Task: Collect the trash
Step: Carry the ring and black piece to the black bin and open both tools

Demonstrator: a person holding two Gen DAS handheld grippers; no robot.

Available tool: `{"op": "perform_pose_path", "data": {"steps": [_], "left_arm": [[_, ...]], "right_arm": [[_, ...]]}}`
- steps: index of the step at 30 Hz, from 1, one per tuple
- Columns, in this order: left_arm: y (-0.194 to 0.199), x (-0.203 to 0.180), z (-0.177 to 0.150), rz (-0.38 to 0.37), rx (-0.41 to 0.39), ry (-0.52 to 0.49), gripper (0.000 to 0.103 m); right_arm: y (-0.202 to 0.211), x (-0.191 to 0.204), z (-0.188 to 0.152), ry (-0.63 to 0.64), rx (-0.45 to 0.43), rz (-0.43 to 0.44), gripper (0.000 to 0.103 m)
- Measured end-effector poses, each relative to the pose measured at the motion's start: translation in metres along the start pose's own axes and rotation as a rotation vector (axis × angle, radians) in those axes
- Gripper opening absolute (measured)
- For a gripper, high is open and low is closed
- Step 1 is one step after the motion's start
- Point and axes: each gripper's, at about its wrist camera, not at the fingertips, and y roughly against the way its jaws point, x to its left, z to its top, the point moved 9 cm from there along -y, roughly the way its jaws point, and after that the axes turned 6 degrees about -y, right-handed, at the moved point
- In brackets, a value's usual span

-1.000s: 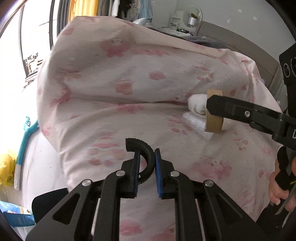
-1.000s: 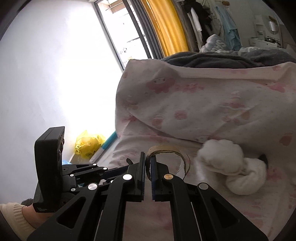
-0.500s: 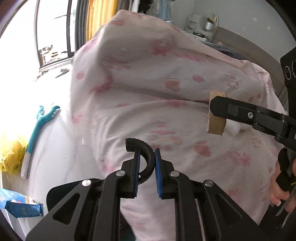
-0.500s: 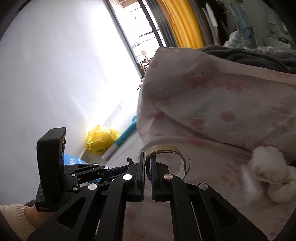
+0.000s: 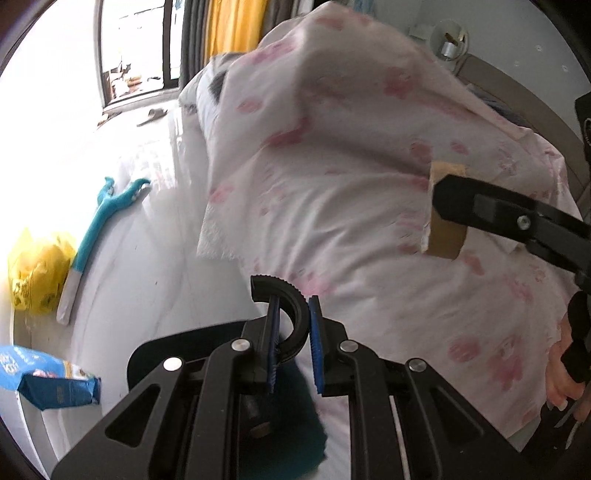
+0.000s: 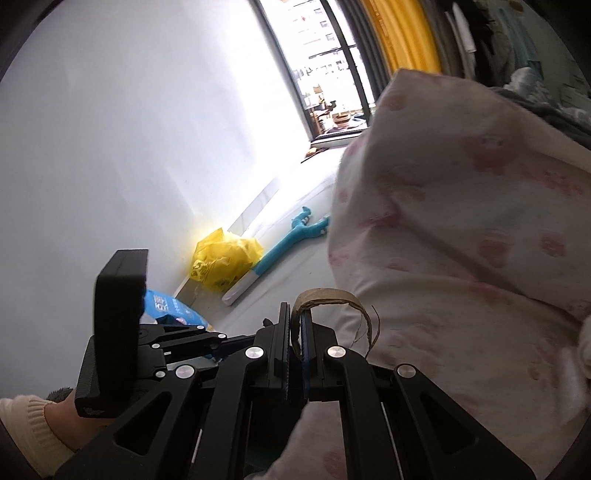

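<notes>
My left gripper [image 5: 293,314] is shut on a black curved plastic piece [image 5: 291,306] with a ribbed edge, held over the bed's edge. My right gripper [image 6: 293,321] is shut on a brown cardboard tape ring [image 6: 332,299]; the ring also shows in the left wrist view [image 5: 445,236] at the right, clamped by the right gripper's finger. Both hang above a bed with a pink paw-print duvet [image 5: 369,166]. A white crumpled tissue [image 6: 585,354] peeks in at the right edge of the right wrist view.
On the white floor by the wall lie a yellow plastic bag [image 6: 225,262], a teal long-handled tool [image 6: 291,240] and a blue packet [image 5: 51,384]. A dark teal bin rim [image 5: 295,424] shows under my left gripper. A window and yellow curtain [image 5: 232,26] stand beyond.
Both grippers have swung left, away from the bed's middle toward the floor side. The tissues have slid out of the left view; the bag, tool and packet have come into fuller view.
</notes>
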Motion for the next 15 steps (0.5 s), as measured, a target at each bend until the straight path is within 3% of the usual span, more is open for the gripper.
{"op": "perform_pose_path", "data": {"steps": [15], "left_arm": [[-0.023,0.063,-0.057,-0.002,0.180,0.112,0.017]], "right_arm": [[-0.057,0.048,-0.021,0.054,0.104,0.040,0.005]]}}
